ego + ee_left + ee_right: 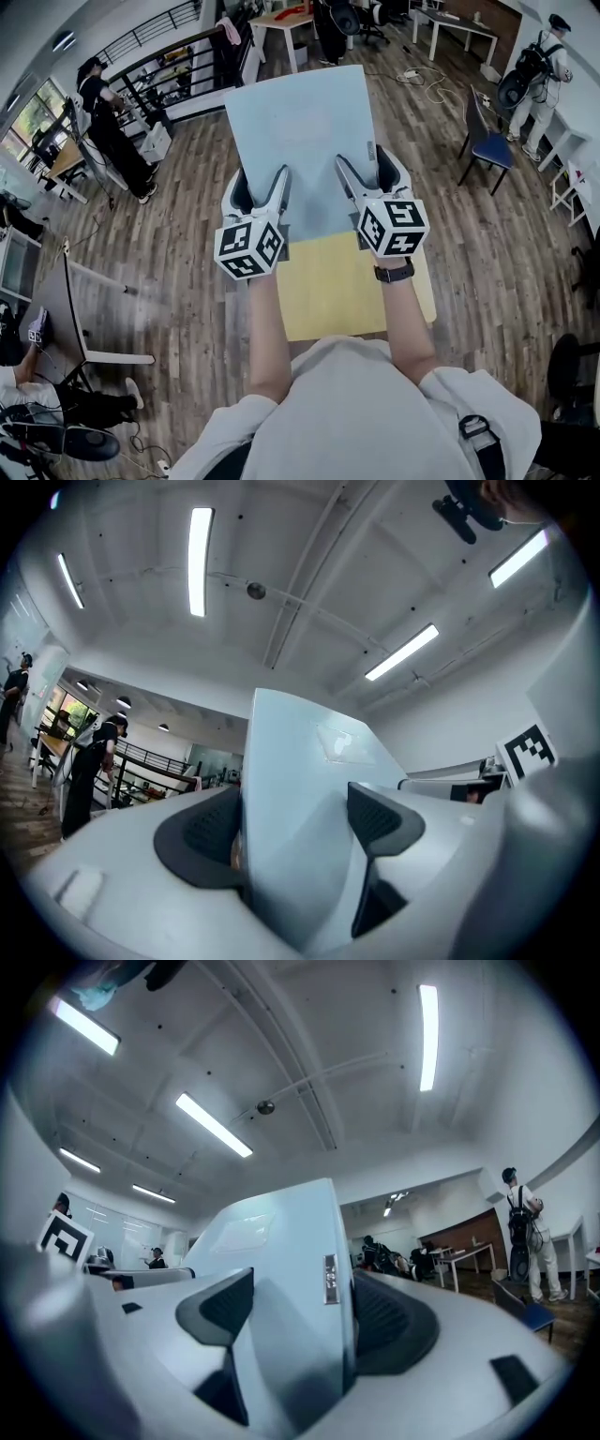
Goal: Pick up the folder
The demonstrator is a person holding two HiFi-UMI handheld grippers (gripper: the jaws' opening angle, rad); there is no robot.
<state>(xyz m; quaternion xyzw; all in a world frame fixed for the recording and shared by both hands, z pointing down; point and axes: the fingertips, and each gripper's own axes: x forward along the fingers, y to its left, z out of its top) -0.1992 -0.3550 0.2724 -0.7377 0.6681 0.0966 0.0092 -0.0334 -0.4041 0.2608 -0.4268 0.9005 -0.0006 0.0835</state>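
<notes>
A pale blue folder point(300, 131) is held up in the air in front of me, above a yellow table point(347, 291). My left gripper point(259, 190) is shut on the folder's near left edge, and my right gripper point(367, 175) is shut on its near right edge. In the left gripper view the folder point(300, 789) stands as a blue sheet between the dark pads point(202, 836), seen against the ceiling. Seen from the right gripper, the folder point(281, 1269) fills the gap between the pads point(389, 1321).
Wooden floor lies all around. A blue chair point(487, 141) stands at the right, desks point(455, 23) at the back, a railing point(159, 80) at the back left. People stand at the far left point(112, 127) and far right point(539, 70).
</notes>
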